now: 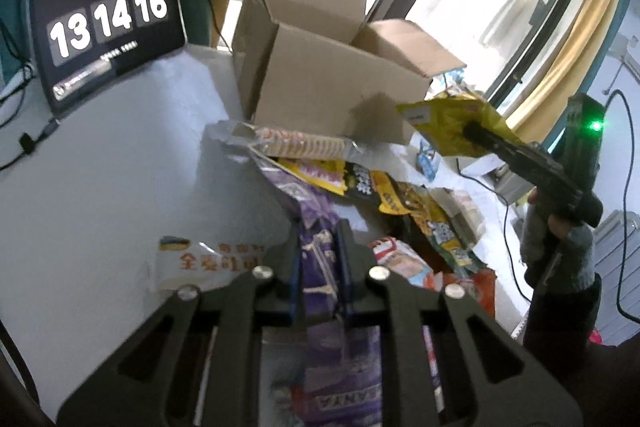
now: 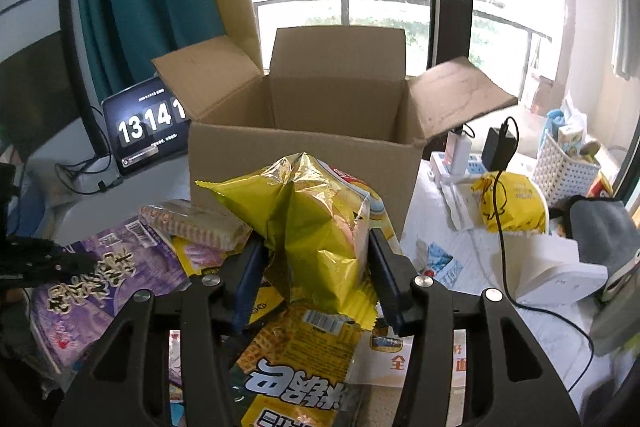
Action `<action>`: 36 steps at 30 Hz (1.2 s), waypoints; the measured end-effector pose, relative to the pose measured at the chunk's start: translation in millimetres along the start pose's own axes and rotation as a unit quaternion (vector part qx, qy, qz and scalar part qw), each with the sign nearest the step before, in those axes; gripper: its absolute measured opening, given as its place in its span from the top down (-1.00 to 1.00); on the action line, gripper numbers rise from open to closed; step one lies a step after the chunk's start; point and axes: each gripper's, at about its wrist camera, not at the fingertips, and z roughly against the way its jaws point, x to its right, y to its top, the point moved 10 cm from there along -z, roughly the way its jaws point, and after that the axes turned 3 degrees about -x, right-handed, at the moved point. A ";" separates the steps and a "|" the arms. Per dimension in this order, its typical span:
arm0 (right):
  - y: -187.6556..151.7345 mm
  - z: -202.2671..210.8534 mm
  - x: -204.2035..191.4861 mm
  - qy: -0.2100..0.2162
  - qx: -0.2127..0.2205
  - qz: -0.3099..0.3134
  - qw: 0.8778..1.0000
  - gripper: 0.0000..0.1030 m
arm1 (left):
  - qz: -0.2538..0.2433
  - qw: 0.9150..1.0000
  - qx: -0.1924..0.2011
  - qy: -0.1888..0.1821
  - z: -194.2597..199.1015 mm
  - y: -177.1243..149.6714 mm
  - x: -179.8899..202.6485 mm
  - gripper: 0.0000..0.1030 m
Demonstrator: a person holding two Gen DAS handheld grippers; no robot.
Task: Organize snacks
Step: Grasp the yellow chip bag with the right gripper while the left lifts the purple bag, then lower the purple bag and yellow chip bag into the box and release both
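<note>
Left gripper point(image 1: 320, 243) is pinched nearly shut, pads clamped on a purple snack bag point(image 1: 320, 267), pointing down at an angle. Right gripper point(image 2: 316, 259) has its jaws about half apart, squeezing a crinkly yellow chip bag point(image 2: 316, 223) held up off the pile. In the left view a sleeved hand point(image 1: 560, 227) grips the right tool's handle.

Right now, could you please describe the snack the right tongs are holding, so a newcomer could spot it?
Start at the open cardboard box by the window. Directly before it, the right tongs grip a crinkled yellow foil chip bag, the only snack raised above the flat pile.
</note>
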 end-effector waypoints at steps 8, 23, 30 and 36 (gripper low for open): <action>13.0 14.2 -7.3 -0.001 0.016 0.008 1.000 -0.03 | -0.021 0.999 0.036 0.014 35.1 5.5 6.6 0.73; 35.6 32.4 1.0 -0.008 0.041 0.007 0.999 -0.03 | -0.089 0.987 0.129 0.042 72.7 58.3 29.6 0.73; 48.2 36.4 9.8 -0.012 0.054 0.005 0.998 -0.04 | -0.120 0.979 0.159 0.044 75.6 97.4 50.1 0.73; 61.0 34.4 18.9 -0.016 0.065 0.002 0.998 -0.04 | -0.148 0.967 0.201 0.055 84.6 135.4 68.3 0.73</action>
